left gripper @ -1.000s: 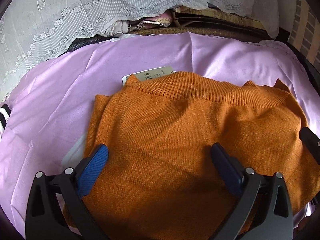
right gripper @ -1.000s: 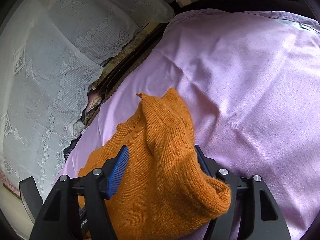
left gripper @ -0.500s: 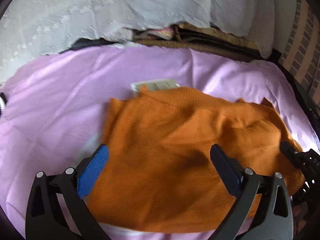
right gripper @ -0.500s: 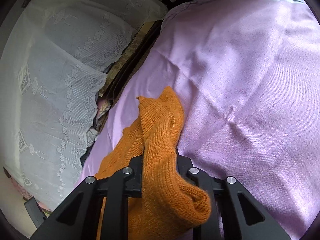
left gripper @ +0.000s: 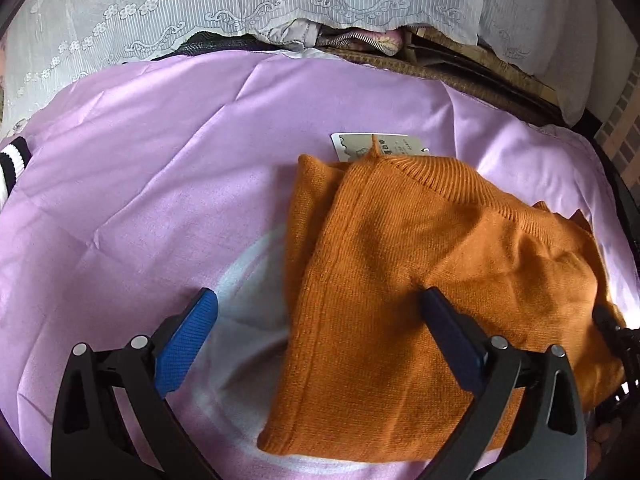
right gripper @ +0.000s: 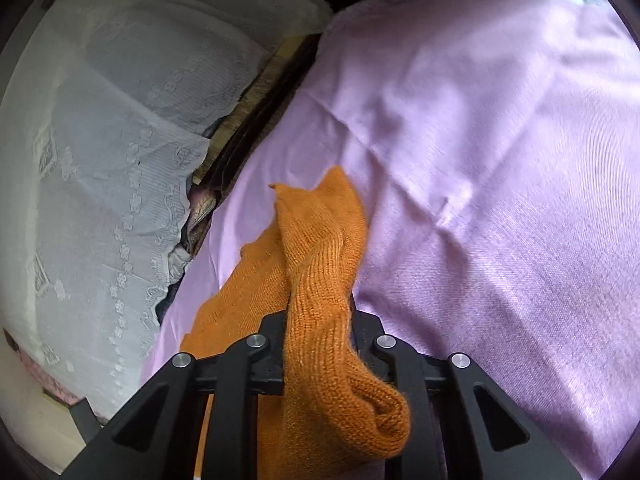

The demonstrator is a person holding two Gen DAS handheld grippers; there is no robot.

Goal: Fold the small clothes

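Note:
An orange knit sweater point(left gripper: 420, 288) lies partly folded on a lilac cloth point(left gripper: 152, 184), with a paper tag point(left gripper: 376, 148) at its collar. My left gripper point(left gripper: 316, 316) is open above the sweater's near part, its blue pads point(left gripper: 188, 340) wide apart and holding nothing. My right gripper point(right gripper: 320, 320) is shut on a bunched fold of the sweater point(right gripper: 320, 264), which runs up between the jaws and hangs over their back. Its fingertips are hidden by the knit. The right gripper also shows at the right edge of the left wrist view point(left gripper: 616, 336).
White lace curtain point(left gripper: 200, 8) hangs behind the cloth, with other garments point(left gripper: 360, 38) and woven furniture beneath it. A black and white striped cuff point(left gripper: 12, 164) lies at the cloth's left edge. The lilac cloth point(right gripper: 500, 140) stretches to the right of the sweater.
My right gripper closed on the sweater's edge and drew it over, so the sweater now lies narrower and further right. My left gripper stayed open and drew back, baring cloth at left.

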